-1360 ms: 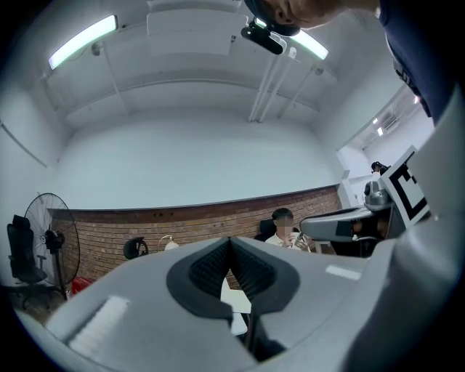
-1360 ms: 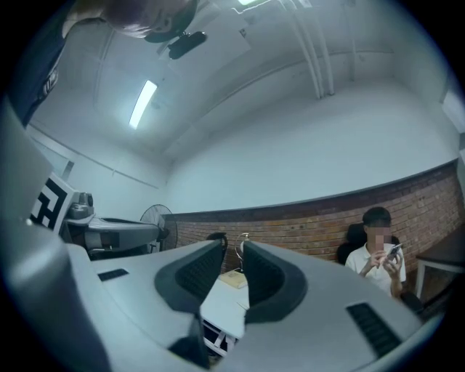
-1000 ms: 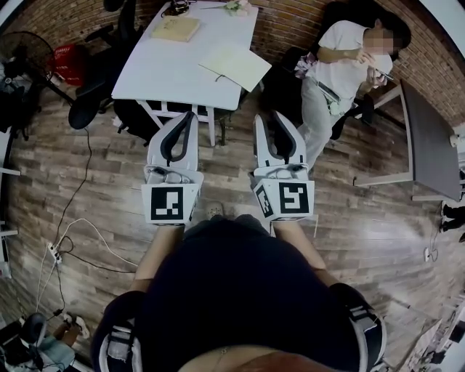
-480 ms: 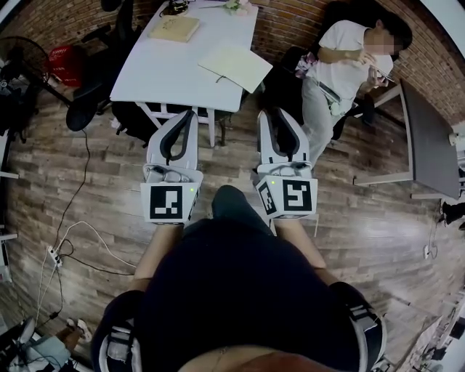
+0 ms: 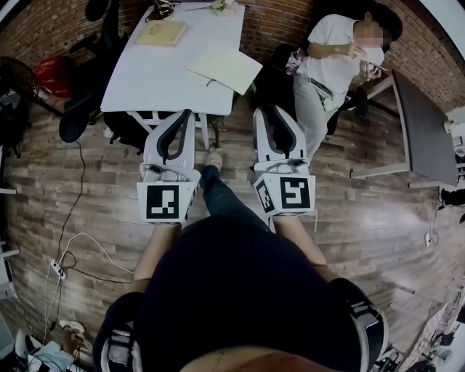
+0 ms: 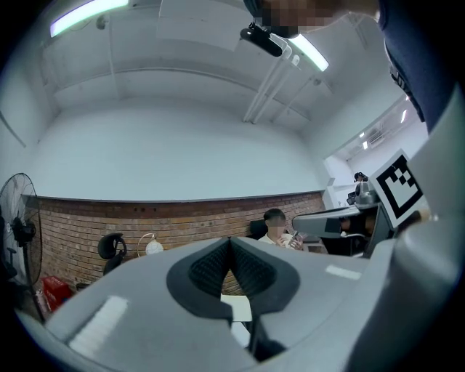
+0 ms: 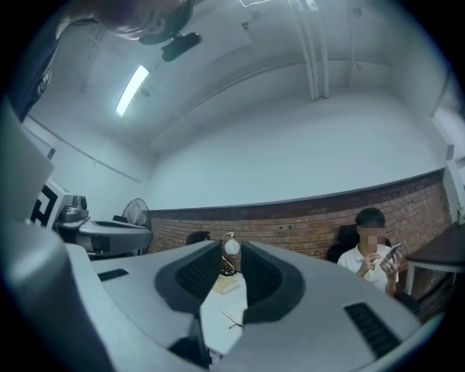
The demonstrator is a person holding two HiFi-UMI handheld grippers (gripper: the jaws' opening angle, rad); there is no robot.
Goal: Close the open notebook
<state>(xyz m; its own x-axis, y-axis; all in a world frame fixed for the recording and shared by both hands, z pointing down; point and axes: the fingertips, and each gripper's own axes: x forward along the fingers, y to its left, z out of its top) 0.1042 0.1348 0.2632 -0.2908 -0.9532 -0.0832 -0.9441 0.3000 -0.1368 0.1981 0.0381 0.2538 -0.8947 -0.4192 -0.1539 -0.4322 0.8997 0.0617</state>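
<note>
Left hand-held gripper (image 5: 185, 116): the jaws were closed tip to tip with nothing between them. It was held level in the air above the wooden floor (image 5: 109, 218), in front of the bench (image 5: 145, 73).
Right hand-held gripper (image 5: 270, 110): the jaws stood a little apart and were empty. Through the gap, its own view showed the white bench top.
Notebook (image 5: 227, 69): it lay open and flat on the bench, at the right side near the front corner, well apart from both grippers.
Tan book (image 5: 161, 33): it lay on the far left part of the bench.
Seated person (image 5: 330, 62): sat to the right of the bench, by the brick wall (image 5: 276, 22).
</note>
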